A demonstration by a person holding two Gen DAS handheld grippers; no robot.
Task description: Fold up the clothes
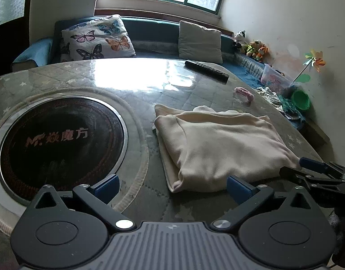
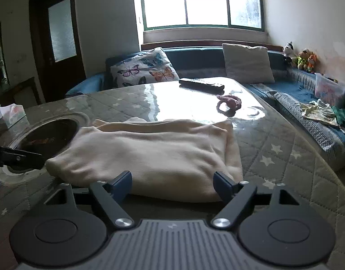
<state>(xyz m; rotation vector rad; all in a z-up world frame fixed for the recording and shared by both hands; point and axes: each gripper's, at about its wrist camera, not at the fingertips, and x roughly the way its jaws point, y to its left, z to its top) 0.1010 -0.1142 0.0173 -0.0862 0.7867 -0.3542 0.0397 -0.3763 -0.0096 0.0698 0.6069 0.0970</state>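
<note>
A cream garment [image 1: 219, 148] lies folded in a flat bundle on the glass-topped table [image 1: 132, 78]; it also shows in the right wrist view [image 2: 154, 153]. My left gripper [image 1: 172, 185] is open and empty, just short of the bundle's near left corner. My right gripper [image 2: 172, 183] is open and empty, its jaws wide at the bundle's near edge. The right gripper also shows in the left wrist view [image 1: 316, 171], at the bundle's right corner. A dark part of the left gripper [image 2: 17, 157] shows at the left of the right wrist view.
A round black cooktop [image 1: 60, 141] is set into the table left of the garment. A black remote [image 1: 206, 70] and a pink hair tie [image 1: 243, 92] lie at the far side. A sofa with cushions [image 1: 96, 38] and toys [image 1: 255, 48] runs behind. A tissue box [image 2: 9, 114] stands far left.
</note>
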